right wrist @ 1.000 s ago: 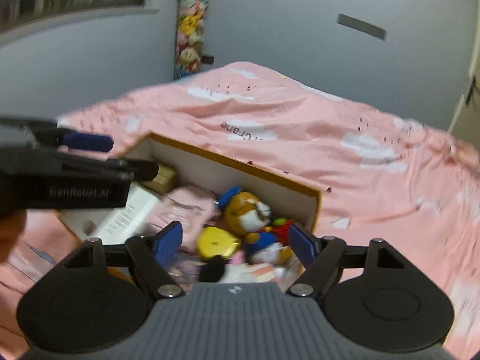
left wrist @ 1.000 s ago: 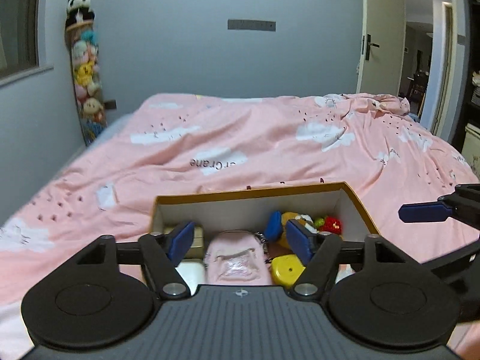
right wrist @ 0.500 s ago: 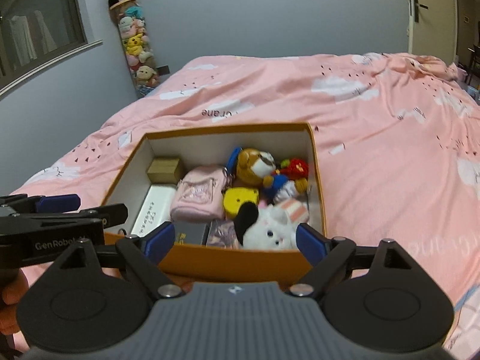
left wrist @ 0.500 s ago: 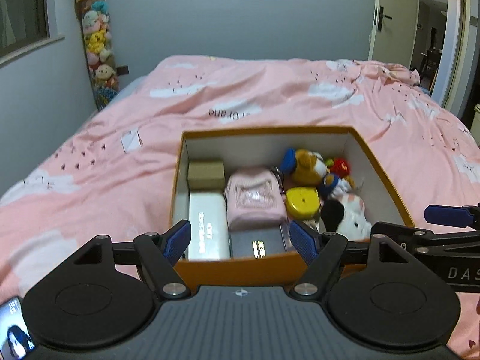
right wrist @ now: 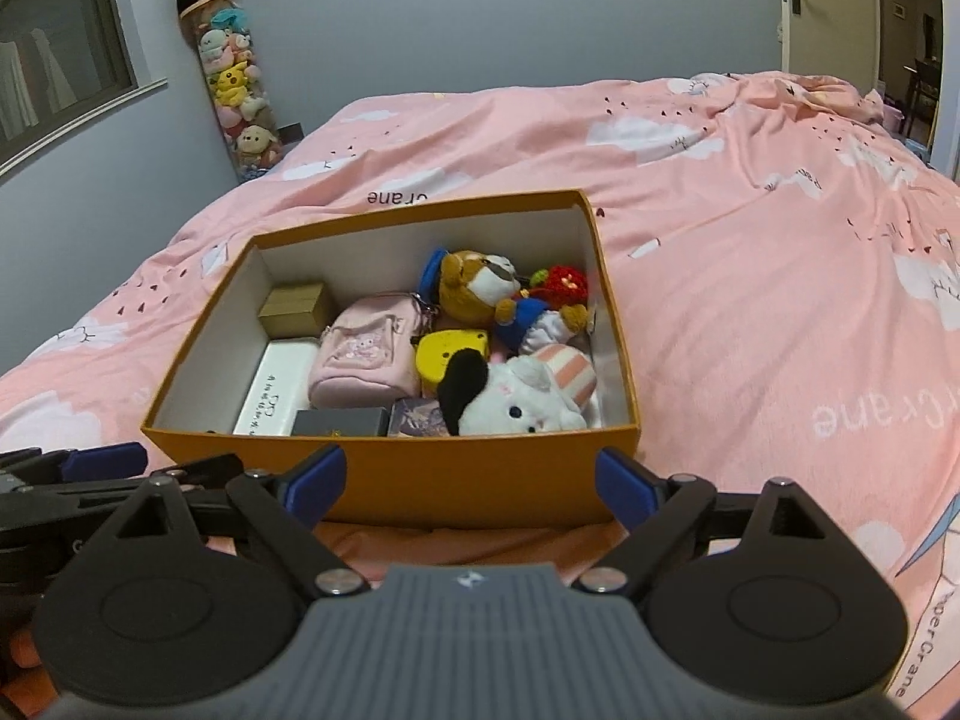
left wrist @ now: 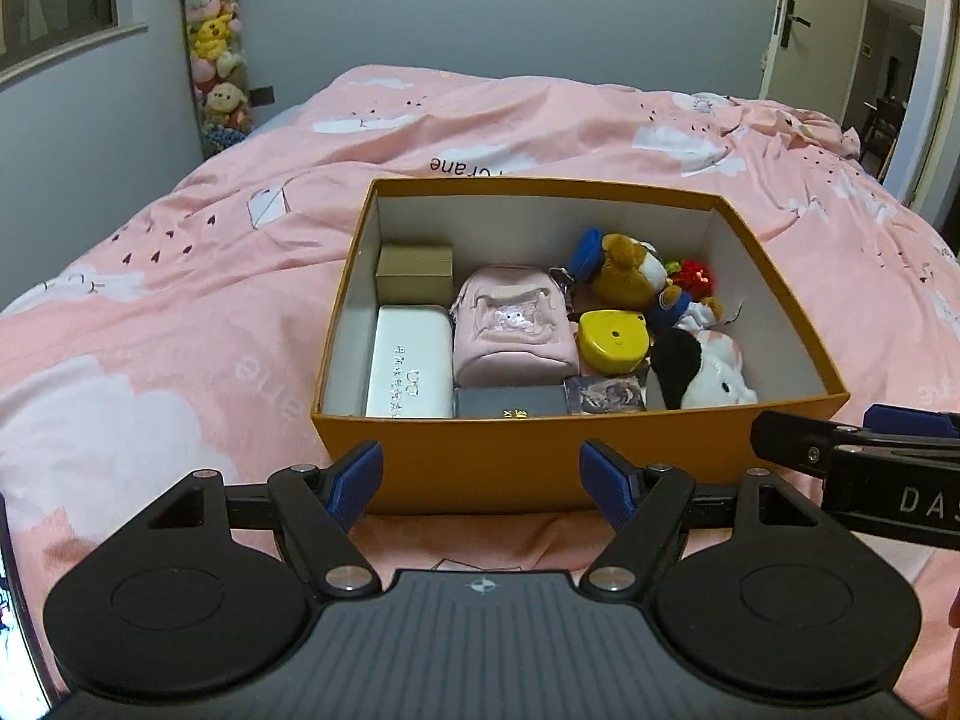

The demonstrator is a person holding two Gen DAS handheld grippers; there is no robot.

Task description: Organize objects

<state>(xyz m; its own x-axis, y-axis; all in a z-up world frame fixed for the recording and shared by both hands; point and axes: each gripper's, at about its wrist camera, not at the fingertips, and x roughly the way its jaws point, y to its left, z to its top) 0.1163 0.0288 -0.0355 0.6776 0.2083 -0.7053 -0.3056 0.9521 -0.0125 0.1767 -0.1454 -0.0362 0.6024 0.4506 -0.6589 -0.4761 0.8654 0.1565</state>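
Orange box (left wrist: 480,468) sat on the pink bedspread (left wrist: 180,276) near its front edge, everything already inside; task looked about finished, or one last check. Left gripper (left wrist: 482,480) and right gripper (right wrist: 466,483) hung just short of the box's near wall, fingers spread, holding nothing. Next move likely only backing off. Count: three plush toys, one pink pouch (left wrist: 510,327), one yellow case (left wrist: 613,341), one white case (left wrist: 411,360), one tan box (left wrist: 414,276), two dark flat items.

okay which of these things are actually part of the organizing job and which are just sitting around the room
Part of the job: orange box, pink pouch, bear plush, yellow case, white plush, white case.

Just around: pink bedspread, plush toy column, door.
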